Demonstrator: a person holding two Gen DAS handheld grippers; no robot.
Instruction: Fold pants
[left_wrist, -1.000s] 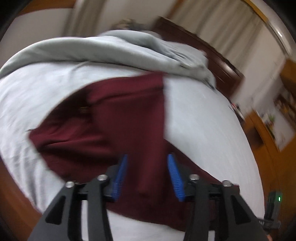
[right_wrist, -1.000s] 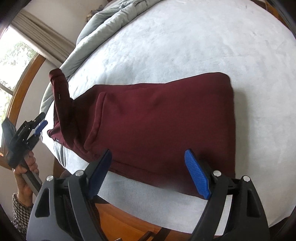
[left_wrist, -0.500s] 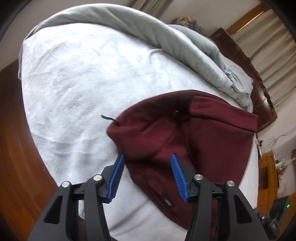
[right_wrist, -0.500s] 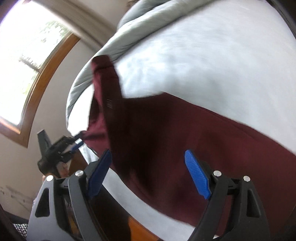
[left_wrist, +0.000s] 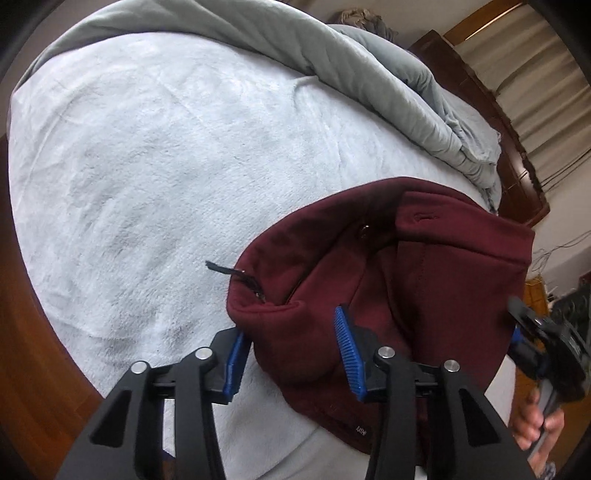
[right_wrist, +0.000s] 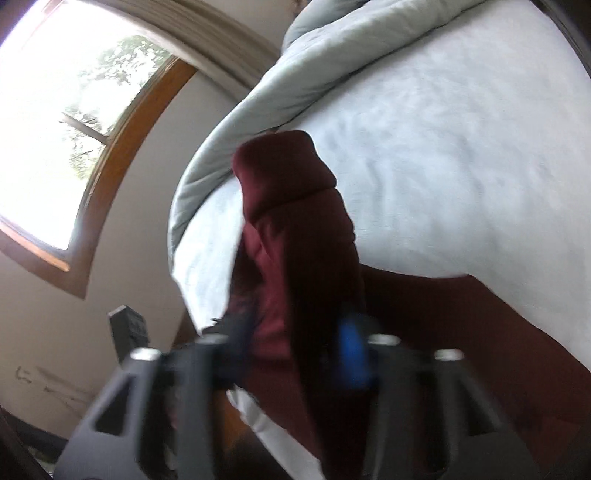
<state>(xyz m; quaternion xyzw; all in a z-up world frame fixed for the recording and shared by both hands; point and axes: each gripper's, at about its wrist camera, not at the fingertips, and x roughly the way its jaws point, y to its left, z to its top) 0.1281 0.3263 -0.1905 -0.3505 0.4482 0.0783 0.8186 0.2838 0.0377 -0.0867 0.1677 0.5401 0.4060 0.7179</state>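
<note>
**A:** Start with your left wrist view. Your left claw (left_wrist: 291, 350) straddles the near corner of the maroon pants (left_wrist: 388, 280), where the pocket edge rolls over. Its jaws are closing, cloth is between them, and the blue pads (left_wrist: 349, 354) do not yet look pressed into it. The black zipper pull (left_wrist: 229, 273) sticks out just beyond and left of the claw's tip.

**B:** And where do the pants lie?

**A:** Bunched on the pale blue bed sheet (left_wrist: 166, 166), straight ahead of the claw and running off to its right. The grey duvet (left_wrist: 332, 66) is heaped well beyond them. At the right edge your right hand (left_wrist: 535, 421) carries the other claw (left_wrist: 524, 332) against the far side of the garment.

**B:** Now the right wrist view?

**A:** It is blurred. Your right claw (right_wrist: 295, 354) has its jaws closing too, drawn narrow with a thick fold of the pants (right_wrist: 303, 229) running between them. I read that as a pinch, but the blur keeps me from being sure. Part of the pants stands up in a ridge ahead of the claw, the window (right_wrist: 74, 110) off to its left.

**B:** Which step is this?

**A:** Taking hold for a fold, I judge. Next, finish your left grip, then lift both corners together and carry them over evenly.
</note>
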